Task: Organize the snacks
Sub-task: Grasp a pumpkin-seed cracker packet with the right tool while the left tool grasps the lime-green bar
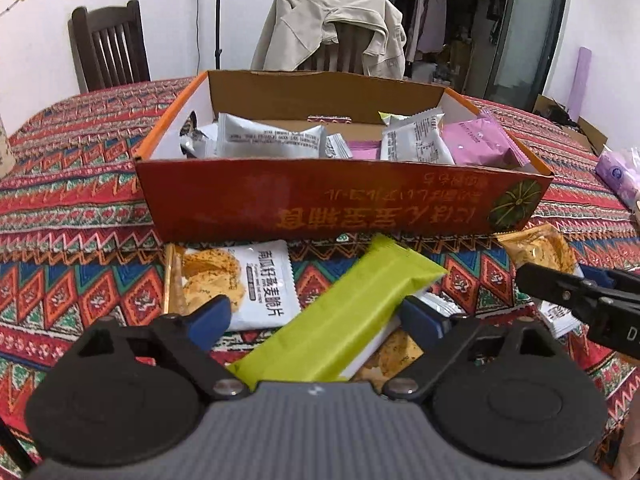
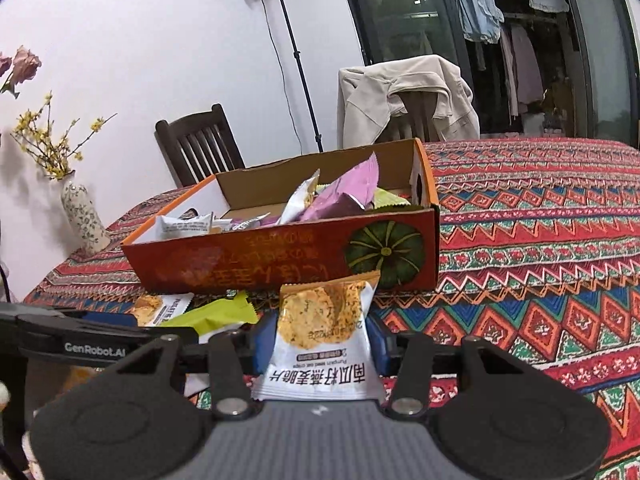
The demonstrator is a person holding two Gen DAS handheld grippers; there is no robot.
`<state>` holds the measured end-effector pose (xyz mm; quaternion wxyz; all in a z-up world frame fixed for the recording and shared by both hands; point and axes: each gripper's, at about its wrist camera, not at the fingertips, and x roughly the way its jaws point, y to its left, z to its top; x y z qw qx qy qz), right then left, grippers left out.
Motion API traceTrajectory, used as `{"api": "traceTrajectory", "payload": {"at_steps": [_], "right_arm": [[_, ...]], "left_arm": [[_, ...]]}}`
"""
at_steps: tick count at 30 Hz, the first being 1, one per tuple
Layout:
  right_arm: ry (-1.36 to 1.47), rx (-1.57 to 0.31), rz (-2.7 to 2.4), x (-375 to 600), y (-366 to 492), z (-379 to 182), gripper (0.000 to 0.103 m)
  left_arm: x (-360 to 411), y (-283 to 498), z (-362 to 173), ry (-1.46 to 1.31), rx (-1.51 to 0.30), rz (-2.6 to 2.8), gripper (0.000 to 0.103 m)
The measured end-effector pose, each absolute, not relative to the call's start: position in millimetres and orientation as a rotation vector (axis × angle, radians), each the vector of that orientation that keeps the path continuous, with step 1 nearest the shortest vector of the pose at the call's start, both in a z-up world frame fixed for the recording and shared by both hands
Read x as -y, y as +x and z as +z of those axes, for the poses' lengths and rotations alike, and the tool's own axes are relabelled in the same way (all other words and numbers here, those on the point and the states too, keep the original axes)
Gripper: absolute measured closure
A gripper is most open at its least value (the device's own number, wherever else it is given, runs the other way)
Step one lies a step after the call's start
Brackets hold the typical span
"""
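An open orange cardboard box (image 1: 344, 204) stands on the patterned table and holds several white and purple snack packets (image 1: 272, 140); it also shows in the right wrist view (image 2: 280, 264). My left gripper (image 1: 316, 320) is open, its blue fingers on either side of a long green snack bar (image 1: 340, 316) lying diagonally before the box. A white oat-crisp packet (image 1: 240, 284) lies left of the bar. My right gripper (image 2: 320, 340) is shut on another oat-crisp packet (image 2: 320, 344), held upright before the box; it shows at the right in the left wrist view (image 1: 580, 296).
A yellow packet (image 1: 536, 248) lies by the box's right corner. A purple tissue pack (image 1: 620, 172) lies at the table's right. A flowered vase (image 2: 82, 216) stands at the far left edge. Two chairs, one with a beige jacket (image 1: 332, 28), stand behind the table.
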<state>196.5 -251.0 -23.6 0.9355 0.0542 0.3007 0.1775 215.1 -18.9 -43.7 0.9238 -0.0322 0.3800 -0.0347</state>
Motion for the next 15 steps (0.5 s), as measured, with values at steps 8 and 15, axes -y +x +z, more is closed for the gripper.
{"api": "traceTrajectory", "payload": {"at_steps": [8, 15], "right_arm": [[0.109, -0.616, 0.367, 248.7, 195.1, -26.0, 0.055], [0.101, -0.613, 0.369, 246.4, 192.3, -26.6, 0.054]], "left_arm": [[22.2, 211.0, -42.3, -0.104, -0.787, -0.114, 0.045], [15.5, 205.9, -41.6, -0.183, -0.79, -0.132, 0.064]]}}
